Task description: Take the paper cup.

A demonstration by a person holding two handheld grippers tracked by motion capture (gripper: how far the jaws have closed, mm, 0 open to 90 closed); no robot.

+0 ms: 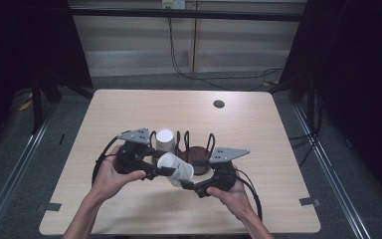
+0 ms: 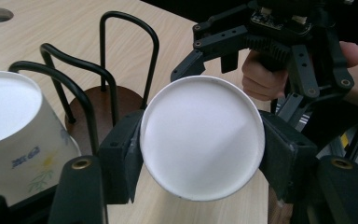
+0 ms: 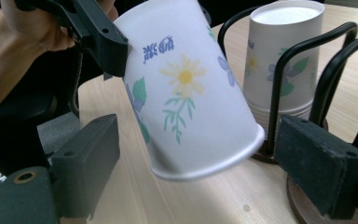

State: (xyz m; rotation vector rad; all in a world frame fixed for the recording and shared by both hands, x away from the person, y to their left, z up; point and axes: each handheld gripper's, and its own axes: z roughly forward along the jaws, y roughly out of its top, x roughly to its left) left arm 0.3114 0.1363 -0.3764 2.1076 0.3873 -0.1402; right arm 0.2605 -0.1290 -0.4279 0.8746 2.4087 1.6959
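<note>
— What's hard to see from where you sit?

— Starting at my left: the left gripper (image 1: 165, 172) has its jaws clamped on the paper cup (image 2: 201, 136), one pad on each side near its closed end, and holds it tilted above the tabletop (image 1: 129, 107). In the left gripper view I see just that cup's white round bottom; the printed wall is hidden behind it.

— Any writing?

— In the right gripper view the cup (image 3: 186, 88) shows a daisy, green leaves and a short blue line of characters, too blurred for me to read. Its rim is blurred too.

— And further right?

— The stack of cups (image 1: 165, 141) stands upside down in the black wire rack (image 1: 194, 149), partly hidden by the wire loops; how many are nested I cannot tell. The right gripper (image 1: 188, 185) has its jaws spread wide either side of the cup's rim, touching nothing.
</note>
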